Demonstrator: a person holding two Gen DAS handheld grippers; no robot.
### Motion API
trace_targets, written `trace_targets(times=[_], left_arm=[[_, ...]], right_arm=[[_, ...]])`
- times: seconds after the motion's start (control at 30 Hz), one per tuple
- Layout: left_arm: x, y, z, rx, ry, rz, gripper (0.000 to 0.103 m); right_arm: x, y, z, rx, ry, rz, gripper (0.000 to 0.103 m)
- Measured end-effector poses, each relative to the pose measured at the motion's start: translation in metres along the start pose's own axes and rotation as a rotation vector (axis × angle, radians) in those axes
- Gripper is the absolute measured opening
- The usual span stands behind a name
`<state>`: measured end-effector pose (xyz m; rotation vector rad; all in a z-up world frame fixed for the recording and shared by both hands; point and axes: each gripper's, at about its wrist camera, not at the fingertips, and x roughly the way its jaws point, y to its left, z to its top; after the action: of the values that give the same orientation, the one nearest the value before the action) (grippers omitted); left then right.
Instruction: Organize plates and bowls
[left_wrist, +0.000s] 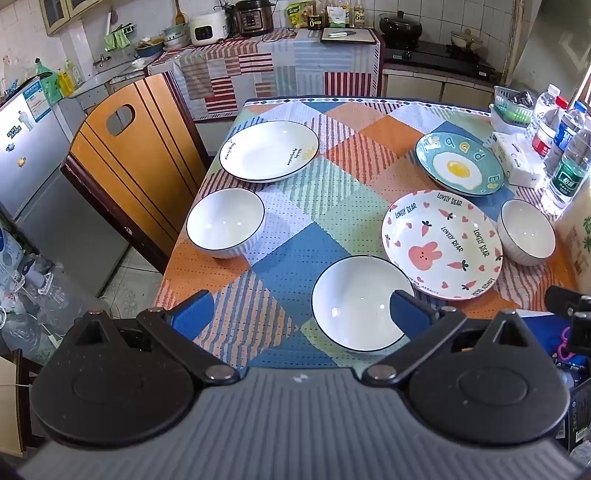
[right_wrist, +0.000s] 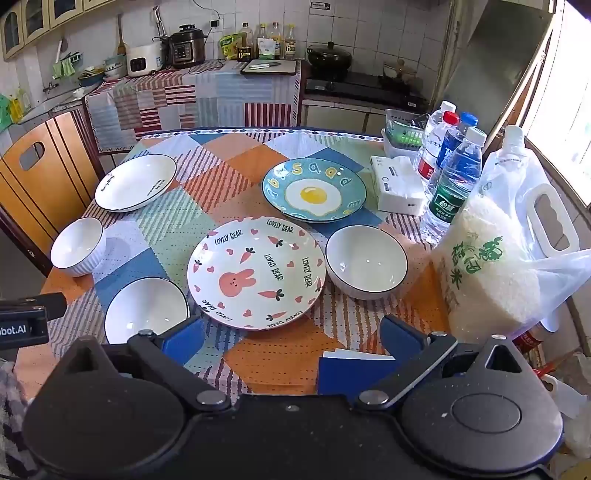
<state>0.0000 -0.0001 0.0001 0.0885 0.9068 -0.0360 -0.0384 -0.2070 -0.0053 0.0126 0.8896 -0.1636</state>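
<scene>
Three white bowls (right_wrist: 365, 266) and three plates (right_wrist: 255, 271) sit empty, apart, on the bench (right_wrist: 280, 354). Left gripper (left_wrist: 301, 314) and right gripper (right_wrist: 291, 339) both hang spread, holding nothing.

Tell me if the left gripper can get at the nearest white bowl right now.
Probably yes: the left gripper is open, and the white bowl sits just ahead with nothing lying between them.

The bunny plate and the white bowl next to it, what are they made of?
The bunny plate looks like glazed ceramic: glossy, with printed carrots and hearts under a shiny coat. The white bowl on its right also seems to be glazed ceramic or porcelain, with bright window glints inside, a thin dark rim line and a ribbed outer wall. Melamine cannot be ruled out.
</scene>
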Motion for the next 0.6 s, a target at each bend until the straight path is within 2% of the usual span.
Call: trace_targets(times=[0.6], left_arm=[[-0.0003,0.0007,-0.0032,0.013,0.009,0.008,0.103]], right_arm=[[0.0023,0.0013,-0.0018,-0.003,0.015,-0.003,0.102]])
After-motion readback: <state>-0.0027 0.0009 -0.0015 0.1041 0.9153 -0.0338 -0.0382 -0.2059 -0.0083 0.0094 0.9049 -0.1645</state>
